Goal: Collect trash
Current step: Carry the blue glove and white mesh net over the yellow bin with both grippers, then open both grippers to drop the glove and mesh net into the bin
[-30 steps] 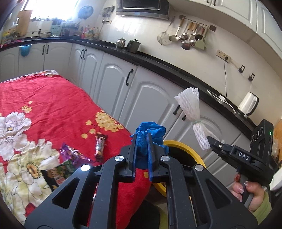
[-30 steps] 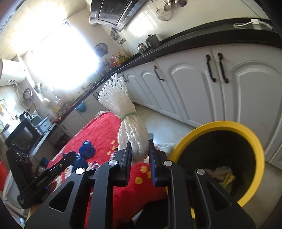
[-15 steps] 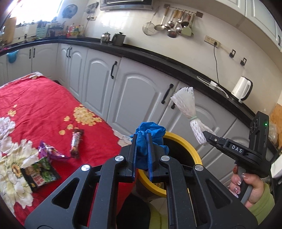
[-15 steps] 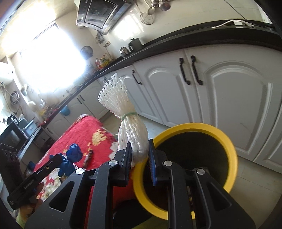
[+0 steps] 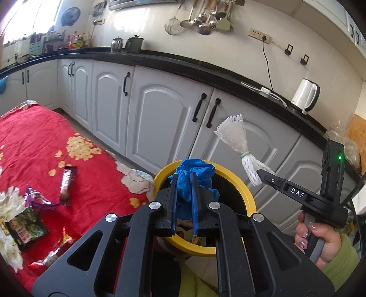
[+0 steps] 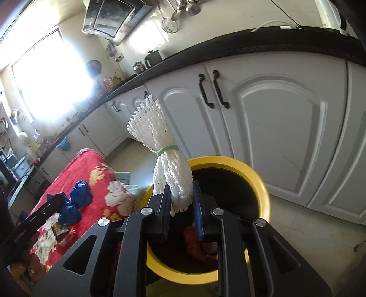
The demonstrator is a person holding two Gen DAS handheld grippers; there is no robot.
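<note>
Trash rides in both grippers at a yellow bin [image 5: 248, 201] that stands on the floor before white cabinets [image 5: 157, 114]. Left gripper [image 5: 184, 180] has its fingers clamped on a crumpled blue glove [image 5: 194, 171], held at the bin's rim on the side nearest the red cloth [image 5: 34, 137]. Right gripper [image 6: 181, 194] has its fingers clamped on the lower end of a white foam net [image 6: 160, 141], a bundle tied at its waist with a pale green band [image 6: 167, 149], its upper end fanning out. The net stands upright over the near-left rim of the bin, whose dark inside shows orange and pale scraps at the bottom.

Seen from the left wrist, the right gripper reaches in from the right of the bin, a hand [image 5: 320, 239] in a green sleeve around its grip, a green lamp lit on its body. Left of the bin, on the flowered red cloth, lie a brown bar wrapper [image 5: 67, 185], a purple wrapper [image 5: 36, 200], a green packet [image 5: 22, 226] and a red wrapper [image 5: 55, 251]. Behind the bin, a black worktop [image 5: 183, 66] runs above the cabinets and bears a white kettle [image 5: 305, 94] and two dark pots [image 5: 128, 44]. Ladles [image 5: 205, 20] hang on the tiled wall above.
</note>
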